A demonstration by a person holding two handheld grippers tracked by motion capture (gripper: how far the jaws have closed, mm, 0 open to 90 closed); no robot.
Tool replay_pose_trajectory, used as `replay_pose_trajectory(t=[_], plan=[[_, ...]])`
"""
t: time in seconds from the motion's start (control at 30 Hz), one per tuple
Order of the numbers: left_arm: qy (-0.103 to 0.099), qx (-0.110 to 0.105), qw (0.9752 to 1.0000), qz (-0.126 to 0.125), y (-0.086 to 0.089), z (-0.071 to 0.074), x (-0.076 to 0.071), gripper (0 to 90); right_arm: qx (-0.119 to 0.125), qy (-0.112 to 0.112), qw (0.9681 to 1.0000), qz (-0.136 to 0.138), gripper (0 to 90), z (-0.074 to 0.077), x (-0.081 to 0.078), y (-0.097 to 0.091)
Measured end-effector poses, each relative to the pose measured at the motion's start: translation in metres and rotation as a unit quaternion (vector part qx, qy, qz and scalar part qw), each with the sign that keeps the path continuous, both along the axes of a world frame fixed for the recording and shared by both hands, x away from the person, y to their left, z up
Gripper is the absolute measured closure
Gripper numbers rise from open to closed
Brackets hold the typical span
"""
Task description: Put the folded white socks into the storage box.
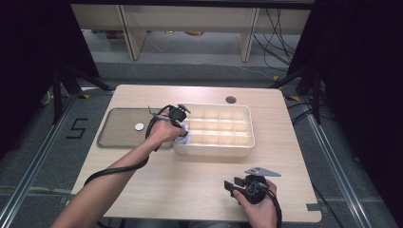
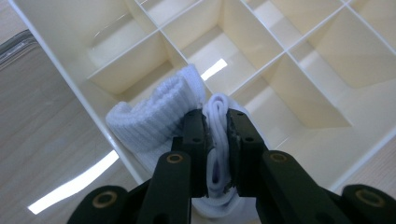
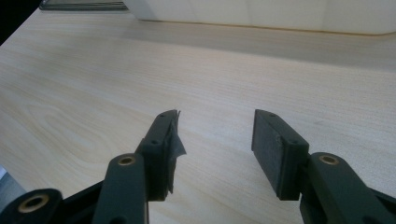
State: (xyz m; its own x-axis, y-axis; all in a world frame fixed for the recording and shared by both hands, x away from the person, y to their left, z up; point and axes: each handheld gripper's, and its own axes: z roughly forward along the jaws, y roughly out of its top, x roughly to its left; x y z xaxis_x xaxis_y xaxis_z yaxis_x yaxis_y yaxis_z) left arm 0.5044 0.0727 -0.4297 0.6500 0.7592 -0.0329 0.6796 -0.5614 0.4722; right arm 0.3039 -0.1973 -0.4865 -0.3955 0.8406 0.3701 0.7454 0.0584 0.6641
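Observation:
A white ribbed sock (image 2: 154, 112) lies bunched in the corner compartment of a cream divided box (image 2: 243, 28), partly draped over its outer wall. My left gripper (image 2: 216, 116) is shut on a fold of this sock, the cloth squeezed between its pads. In the high view the left gripper (image 1: 180, 129) sits at the box's (image 1: 214, 151) near left corner, with the sock (image 1: 184, 140) just under the hand. My right gripper (image 1: 229, 186) rests low over the table near the front right. Its jaws (image 3: 215, 126) stand open with only bare wood between them.
A flat grey tray (image 1: 119, 137) lies left of the box with a small white disc (image 1: 139, 127) on it. The box's other compartments look empty. A round cable hole (image 1: 231, 99) sits at the table's far edge. Dark stands flank the table.

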Motion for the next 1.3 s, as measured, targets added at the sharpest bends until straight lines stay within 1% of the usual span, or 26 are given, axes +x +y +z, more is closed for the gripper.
replay_pose_trajectory(t=[0.03, 0.07, 0.13, 0.17, 0.2, 0.23, 0.27, 0.33, 0.37, 0.43, 0.47, 0.5, 0.57, 0.6, 0.7, 0.73, 0.8, 0.83, 0.87, 0.9, 0.93, 0.97, 1.03, 1.17, 1.23, 1.3], plan=[[0.001, 0.005, 1.0, -0.004, 0.0, -0.001, 0.0, 78.9, -0.001, -0.001, 1.0, -0.001, 51.6, 0.0, 0.0, 0.0], [0.004, 0.005, 1.0, -0.002, -0.001, -0.004, 0.0, 79.0, -0.001, -0.001, 1.0, -0.001, 51.6, 0.0, 0.0, 0.0], [0.003, 0.008, 1.0, -0.003, -0.001, -0.005, 0.0, 79.1, -0.001, -0.001, 1.0, 0.0, 51.6, 0.0, 0.0, 0.0], [0.004, 0.007, 1.0, -0.002, -0.001, -0.006, 0.0, 79.2, -0.004, -0.005, 1.0, 0.0, 51.6, 0.0, 0.0, 0.0], [0.007, 0.005, 1.0, 0.005, -0.001, -0.006, -0.001, 79.4, -0.004, -0.004, 1.0, -0.001, 51.6, 0.0, 0.0, 0.0], [0.007, 0.005, 1.0, 0.005, -0.001, -0.006, -0.001, 79.4, -0.004, -0.004, 1.0, -0.001, 51.6, 0.0, 0.0, 0.0], [0.004, 0.013, 0.9999, -0.003, -0.002, -0.007, -0.001, 79.5, -0.011, -0.004, 0.9999, -0.001, 51.6, 0.0, 0.0, -0.001], [0.004, 0.015, 0.9999, -0.003, -0.002, -0.008, -0.001, 79.6, -0.01, -0.004, 0.9999, 0.0, 51.6, 0.0, 0.0, -0.001], [0.003, 0.017, 0.9999, -0.001, -0.003, -0.008, -0.001, 79.6, -0.003, -0.005, 1.0, -0.001, 51.6, 0.0, 0.0, 0.0], [0.007, 0.03, 0.9995, -0.008, -0.004, -0.009, -0.001, 79.7, -0.014, 0.0, 0.9999, -0.008, 51.6, 0.0, 0.0, 0.0], [0.007, 0.03, 0.9995, -0.008, -0.004, -0.009, -0.001, 79.7, -0.014, 0.0, 0.9999, -0.008, 51.6, 0.0, 0.0, 0.0], [0.014, 0.031, 0.9994, -0.01, -0.004, -0.009, 0.0, 79.8, -0.019, -0.005, 0.9998, -0.005, 51.6, 0.001, 0.0, -0.001], [0.012, 0.032, 0.9994, -0.008, -0.004, -0.009, 0.0, 79.8, -0.017, -0.003, 0.9998, -0.005, 51.6, 0.001, 0.0, -0.001], [0.015, 0.029, 0.9995, -0.001, -0.005, -0.01, 0.0, 79.9, -0.019, -0.005, 0.9998, -0.004, 51.6, 0.001, 0.0, -0.001], [0.019, 0.033, 0.9993, -0.005, -0.005, -0.011, 0.001, 79.9, -0.014, -0.002, 0.9999, -0.002, 51.6, 0.001, -0.001, -0.001], [0.016, 0.033, 0.9993, -0.005, -0.005, -0.011, 0.001, 80.0, -0.012, -0.003, 0.9999, -0.002, 51.6, 0.0, 0.0, -0.001], [0.02, 0.036, 0.9991, -0.006, -0.006, -0.013, 0.001, 80.1, -0.016, -0.004, 0.9999, -0.001, 51.6, 0.001, 0.0, -0.001], [0.019, 0.046, 0.9987, -0.01, -0.008, -0.016, 0.001, 80.1, -0.011, -0.005, 0.9999, -0.001, 51.6, 0.001, 0.0, -0.001], [0.019, 0.046, 0.9987, -0.01, -0.008, -0.016, 0.001, 80.2, -0.011, -0.005, 0.9999, -0.001, 51.6, 0.001, 0.0, -0.001], [0.019, 0.057, 0.9981, -0.014, -0.01, -0.016, 0.001, 80.2, -0.021, -0.019, 0.9996, 0.004, 51.6, -0.001, 0.002, -0.003], [0.019, 0.057, 0.9981, -0.014, -0.01, -0.016, 0.001, 80.2, -0.021, -0.02, 0.9996, 0.003, 51.6, -0.001, 0.002, -0.003], [0.026, 0.048, 0.9985, -0.005, -0.01, -0.016, 0.002, 80.2, -0.02, -0.019, 0.9996, 0.002, 51.6, -0.001, 0.002, -0.003], [0.027, 0.047, 0.9985, -0.003, -0.01, -0.016, 0.002, 80.2, -0.023, -0.019, 0.9996, 0.003, 51.6, -0.001, 0.002, -0.003], [0.024, 0.049, 0.9985, -0.005, -0.009, -0.017, 0.002, 80.2, -0.02, -0.02, 0.9996, 0.004, 51.6, -0.001, 0.002, -0.003], [0.025, 0.047, 0.9986, -0.004, -0.01, -0.017, 0.002, 80.1, -0.022, -0.014, 0.9996, 0.006, 51.6, 0.0, 0.001, -0.003], [0.026, 0.047, 0.9985, -0.006, -0.009, -0.017, 0.002, 79.9, -0.022, -0.014, 0.9996, 0.006, 51.6, 0.0, 0.001, -0.003]])
